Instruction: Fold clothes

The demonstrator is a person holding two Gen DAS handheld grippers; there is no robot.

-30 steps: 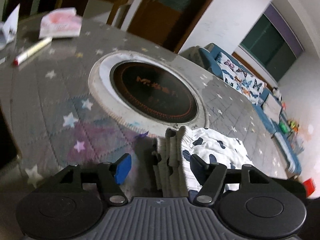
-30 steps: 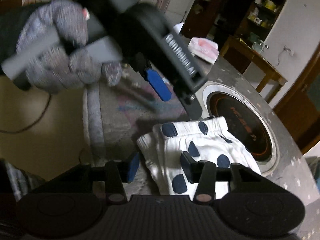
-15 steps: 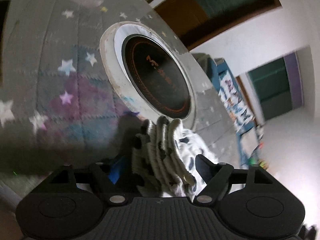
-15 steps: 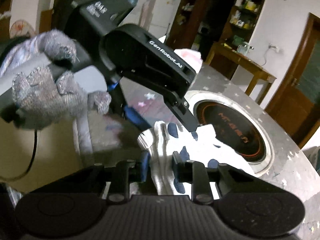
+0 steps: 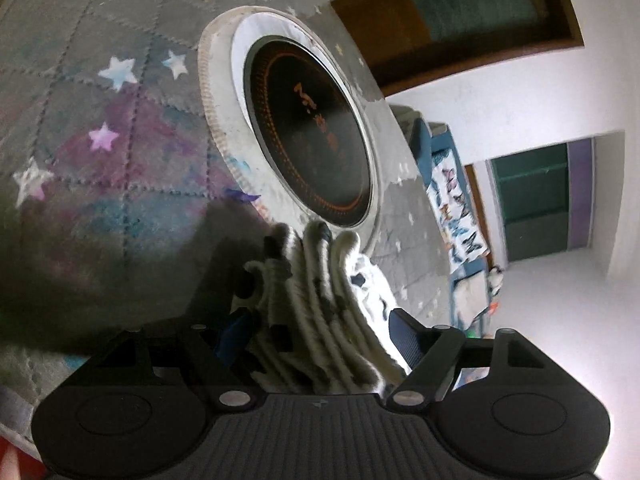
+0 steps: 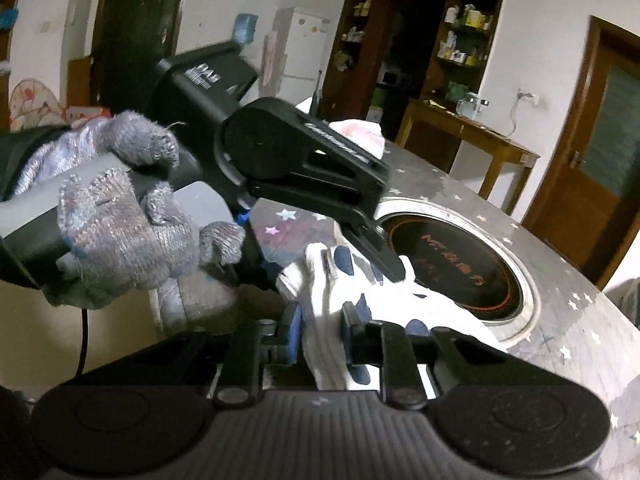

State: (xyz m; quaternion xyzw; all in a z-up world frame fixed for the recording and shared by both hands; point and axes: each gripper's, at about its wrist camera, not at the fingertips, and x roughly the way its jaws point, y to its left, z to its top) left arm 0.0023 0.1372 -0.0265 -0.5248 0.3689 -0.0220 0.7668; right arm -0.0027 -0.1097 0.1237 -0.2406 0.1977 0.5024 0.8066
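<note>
While the left wrist view is tilted hard, it shows the left gripper [image 5: 320,328] with its jaws standing wide and the gathered waistband of the white spotted shorts [image 5: 320,320] bunched up between them; I can't tell if the pads actually press on the cloth. The shorts sit on the grey starry surface [image 5: 120,128] right beside the round built-in hotplate [image 5: 308,128], near the surface's near edge. Only this view catches the blue sofa with the butterfly cover [image 5: 456,208] and the green doorway beyond.

Over in the right wrist view, the right gripper [image 6: 320,336] has its jaws closing, narrow now, pinching a fold of the shorts [image 6: 332,320] between the pads. This one shows what the other can't: the gloved left hand [image 6: 116,224] wrapped round the left gripper's handle, its finger reaching down to the cloth, plus the wooden side table [image 6: 472,136] and shelves at the back.

Compared with a second ago, the right jaws have gone from loosely open around the cloth to clamped on it, and the left camera has rolled a lot and sunk closer into the waistband.
</note>
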